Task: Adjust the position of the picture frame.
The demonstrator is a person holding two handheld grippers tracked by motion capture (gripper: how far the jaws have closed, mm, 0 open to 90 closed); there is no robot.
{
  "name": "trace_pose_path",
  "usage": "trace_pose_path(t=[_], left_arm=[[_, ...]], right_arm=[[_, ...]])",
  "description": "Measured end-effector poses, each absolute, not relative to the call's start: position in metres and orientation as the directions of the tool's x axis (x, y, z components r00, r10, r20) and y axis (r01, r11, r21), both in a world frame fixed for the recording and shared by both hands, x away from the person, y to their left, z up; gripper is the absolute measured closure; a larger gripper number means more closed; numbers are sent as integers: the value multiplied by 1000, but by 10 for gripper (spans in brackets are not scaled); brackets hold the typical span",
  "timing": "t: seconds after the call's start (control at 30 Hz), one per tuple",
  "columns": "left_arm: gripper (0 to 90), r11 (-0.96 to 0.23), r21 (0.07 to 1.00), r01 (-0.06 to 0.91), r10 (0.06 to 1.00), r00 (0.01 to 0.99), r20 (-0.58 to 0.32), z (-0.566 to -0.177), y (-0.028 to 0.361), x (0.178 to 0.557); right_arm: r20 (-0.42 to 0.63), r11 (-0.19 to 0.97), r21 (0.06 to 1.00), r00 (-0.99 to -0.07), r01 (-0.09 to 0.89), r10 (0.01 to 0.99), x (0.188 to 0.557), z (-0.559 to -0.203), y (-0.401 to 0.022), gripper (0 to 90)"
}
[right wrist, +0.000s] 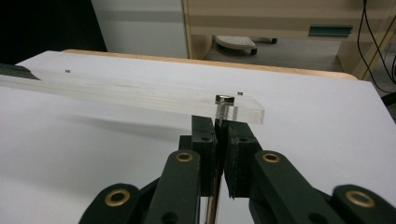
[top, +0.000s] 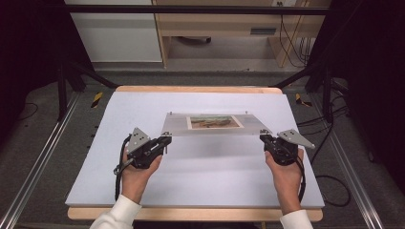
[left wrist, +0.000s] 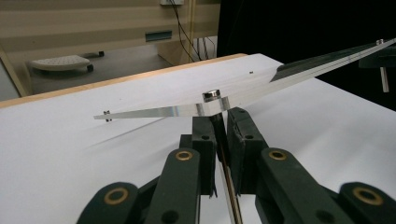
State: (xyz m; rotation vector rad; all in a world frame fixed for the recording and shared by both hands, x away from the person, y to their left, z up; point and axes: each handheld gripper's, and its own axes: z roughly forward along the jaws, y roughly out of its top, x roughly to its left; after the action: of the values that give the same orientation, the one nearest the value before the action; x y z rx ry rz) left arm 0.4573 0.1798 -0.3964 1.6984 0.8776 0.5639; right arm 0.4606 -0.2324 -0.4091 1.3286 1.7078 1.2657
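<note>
Posts under the frame are what I struggle with: from each tongs view I see only a short metal stub dropping from a bolt head (left wrist: 211,95) between the jaws, the rest hidden behind the black fingers. In the high view those corners are tiny, and the far two bolts are mere specks.

The frame (top: 210,125) is a clear acrylic plate, rectangular, flat and glossy, edge bright like glass, with a small landscape print (top: 214,122) in browns and greens at its centre. I can't make out the print's detail. It hangs above the middle of the counter (top: 143,105), casting a soft shadow on the matt white sheet, and in the left tongs view it looks tilted, though that may be the camera's roll.

My left tongs (top: 165,141) are clenched on the post at the near left corner; the right tongs (top: 263,138) are clenched on the post at the near right corner. Both hands enter from the bottom edge, white sleeves cut off. A pale wooden rim edges the counter.
</note>
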Motion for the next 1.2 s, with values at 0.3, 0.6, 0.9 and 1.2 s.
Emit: trace_pose_path(t=[0.3, 0.6, 0.9, 1.2], left_arm=[[813, -125, 951, 283, 788, 610, -78, -406, 186, 460], [813, -106, 950, 292, 804, 587, -91, -418, 209, 459], [818, -144, 929, 341, 810, 579, -87, -431, 215, 457], [838, -171, 886, 432, 810, 574, -123, -453, 218, 451]], right_arm=[[84, 29, 931, -290, 363, 953, 455, -419, -229, 838], [55, 63, 934, -315, 352, 947, 455, -422, -205, 833], [48, 81, 925, -326, 372, 944, 447, -433, -196, 831], [120, 61, 881, -345, 470, 931, 436, -455, -197, 847]])
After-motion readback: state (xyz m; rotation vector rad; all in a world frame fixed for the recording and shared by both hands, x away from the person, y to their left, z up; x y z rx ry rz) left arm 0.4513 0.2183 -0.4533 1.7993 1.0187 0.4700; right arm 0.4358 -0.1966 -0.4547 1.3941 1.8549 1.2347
